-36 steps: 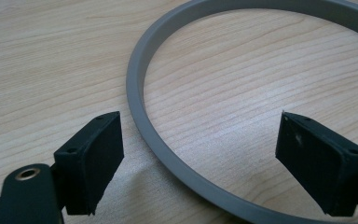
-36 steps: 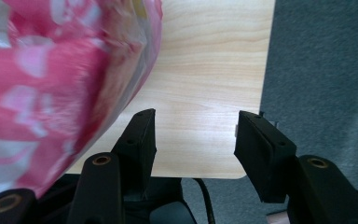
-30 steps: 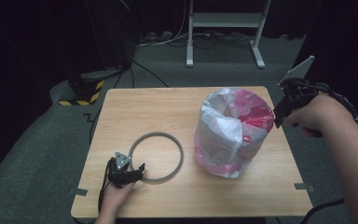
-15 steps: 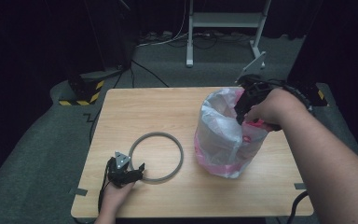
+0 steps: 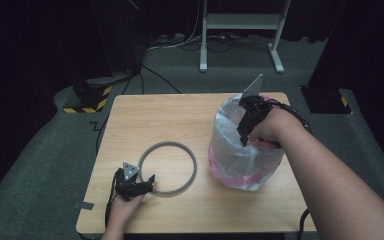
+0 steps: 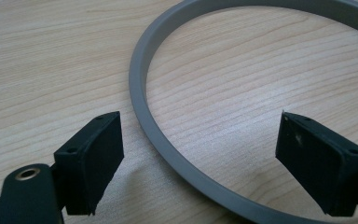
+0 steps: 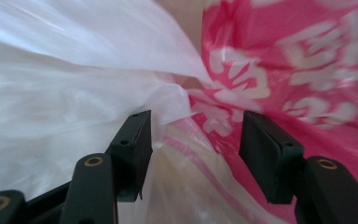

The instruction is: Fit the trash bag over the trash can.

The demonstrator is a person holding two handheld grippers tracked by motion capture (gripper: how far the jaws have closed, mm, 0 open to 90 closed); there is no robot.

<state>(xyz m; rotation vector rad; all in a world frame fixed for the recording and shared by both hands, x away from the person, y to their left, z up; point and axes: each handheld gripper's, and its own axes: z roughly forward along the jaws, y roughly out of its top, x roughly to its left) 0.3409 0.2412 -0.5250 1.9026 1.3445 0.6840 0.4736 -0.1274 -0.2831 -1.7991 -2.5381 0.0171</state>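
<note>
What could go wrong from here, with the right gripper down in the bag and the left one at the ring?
1. The right gripper is open, with loose folds of the plastic bag between its jaws; closing here may catch only thin film, which could slip or tear.
2. The bag looks light, so a pull might tip or drag it on the table.
3. The left gripper straddles the grey ring without pinching it, so a nudge could slide the ring.

On the table [image 5: 180, 115], the ring [image 5: 168, 167] lies left of the bag [image 5: 240, 155].
</note>
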